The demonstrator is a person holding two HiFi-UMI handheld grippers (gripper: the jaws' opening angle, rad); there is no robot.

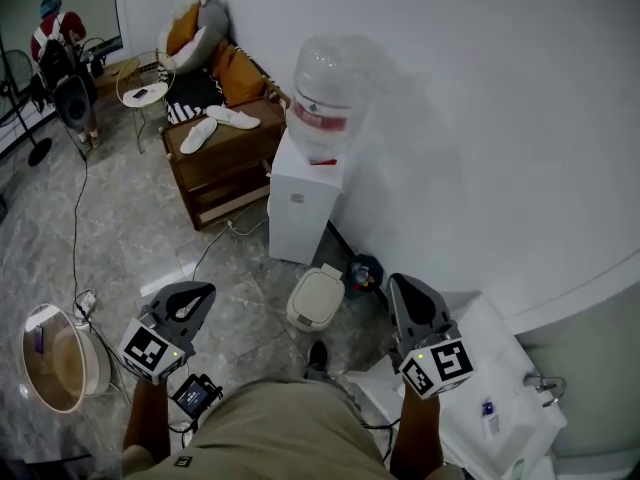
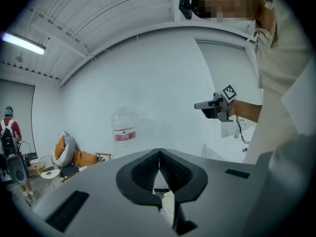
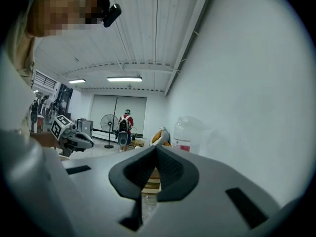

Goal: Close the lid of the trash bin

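While you stand here, the trash bin (image 1: pixel 316 298) sits on the floor at your 12 o'clock, just past your shoe (image 1: pixel 317 356). The white water cooler (image 1: pixel 300 203) is right behind it.

Your left gripper (image 1: pixel 190 296) is at 10 o'clock and your right gripper (image 1: pixel 405 288) is at 2 o'clock. Both are held up high, well apart from the bin. The jaws of each one are pressed together at the tips, and neither has anything in it.

From up here the cream lid (image 1: pixel 318 294) looks like it lies flat on the bin. I think it is down, but I can't tell if it is shut tight.

If it is not, bring one gripper down to 12 o'clock. Push softly on the top of the lid with the closed tips, and go slow so the bin doesn't tip.
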